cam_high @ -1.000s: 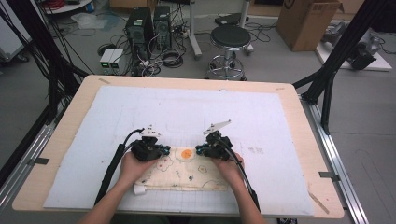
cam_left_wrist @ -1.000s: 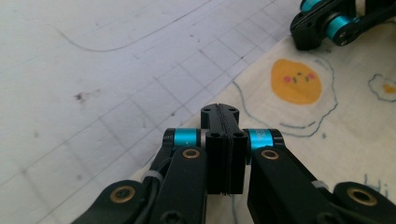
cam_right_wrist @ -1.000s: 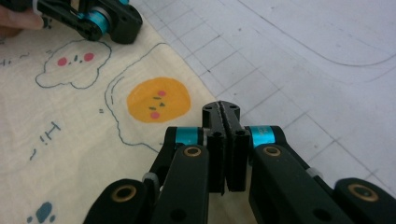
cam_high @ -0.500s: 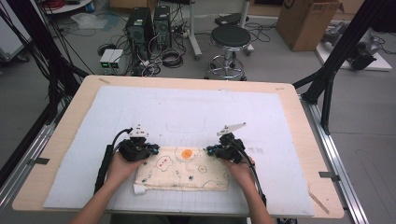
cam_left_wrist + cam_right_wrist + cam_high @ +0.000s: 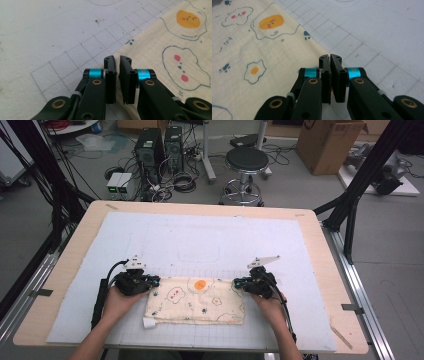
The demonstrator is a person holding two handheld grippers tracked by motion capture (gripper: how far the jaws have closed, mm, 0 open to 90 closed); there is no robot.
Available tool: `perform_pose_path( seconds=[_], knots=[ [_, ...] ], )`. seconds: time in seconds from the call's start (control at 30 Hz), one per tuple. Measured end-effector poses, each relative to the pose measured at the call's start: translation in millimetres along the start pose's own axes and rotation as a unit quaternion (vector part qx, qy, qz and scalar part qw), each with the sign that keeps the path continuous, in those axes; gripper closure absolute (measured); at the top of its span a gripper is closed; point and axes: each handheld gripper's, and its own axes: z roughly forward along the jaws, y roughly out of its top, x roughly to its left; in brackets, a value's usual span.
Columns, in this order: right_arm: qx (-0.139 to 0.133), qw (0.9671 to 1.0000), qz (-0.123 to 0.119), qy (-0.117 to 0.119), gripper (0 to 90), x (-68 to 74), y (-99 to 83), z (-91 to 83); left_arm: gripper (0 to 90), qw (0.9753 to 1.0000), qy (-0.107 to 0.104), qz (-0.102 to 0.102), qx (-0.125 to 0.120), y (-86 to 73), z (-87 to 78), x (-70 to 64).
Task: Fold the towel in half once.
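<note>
Cloth (image 5: 195,300), cream rectangle (egg prints), soft

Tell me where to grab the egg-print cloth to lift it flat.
Grip the cloth at its two far corners, each gripper coming in low from its own side. It lies flat on the mat, so only thin edges offer a pinch.

I count one printed cloth (image 5: 196,300), one white mat (image 5: 200,245), one table (image 5: 325,250), one stool (image 5: 245,160), and my two claws: left claw (image 5: 154,281), right claw (image 5: 237,283).
</note>
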Motion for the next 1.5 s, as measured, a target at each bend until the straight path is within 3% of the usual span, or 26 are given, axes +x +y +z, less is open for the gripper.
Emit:
perform_pose_path(
  seconds=[0.2,0.5,0.73,0.93,1.1,1.5],
  knots=[
    [-0.008,0.9999,0.01,0.0,85.1,-5.1,-5.0,-5.8,82.1,1.0,-0.002,-0.001,-0.007,-0.8,0.5,-0.3],
    [-0.037,0.9993,-0.002,0.005,76.8,0.2,-1.8,-10.8,78.6,0.998,-0.03,0.009,-0.054,0.8,-12.6,-3.9],
    [-0.056,0.9983,-0.014,0.007,66.0,10.0,-0.2,-15.9,71.5,0.997,-0.047,0.013,-0.06,-4.3,-23.3,-2.5],
    [-0.053,0.9978,-0.039,0.0,52.4,22.1,1.2,-19.2,62.1,0.996,-0.05,0.002,-0.074,-6.6,-30.7,-0.7],
    [-0.067,0.9971,-0.036,0.003,41.8,28.0,-0.5,-27.3,54.3,0.9964,-0.038,-0.003,-0.075,-7.0,-32.9,-3.0],
    [-0.08,0.996,-0.041,-0.004,33.3,29.5,-2.7,-32.9,45.9,0.995,-0.037,-0.009,-0.093,-11.0,-42.3,-4.5]
  ],
)
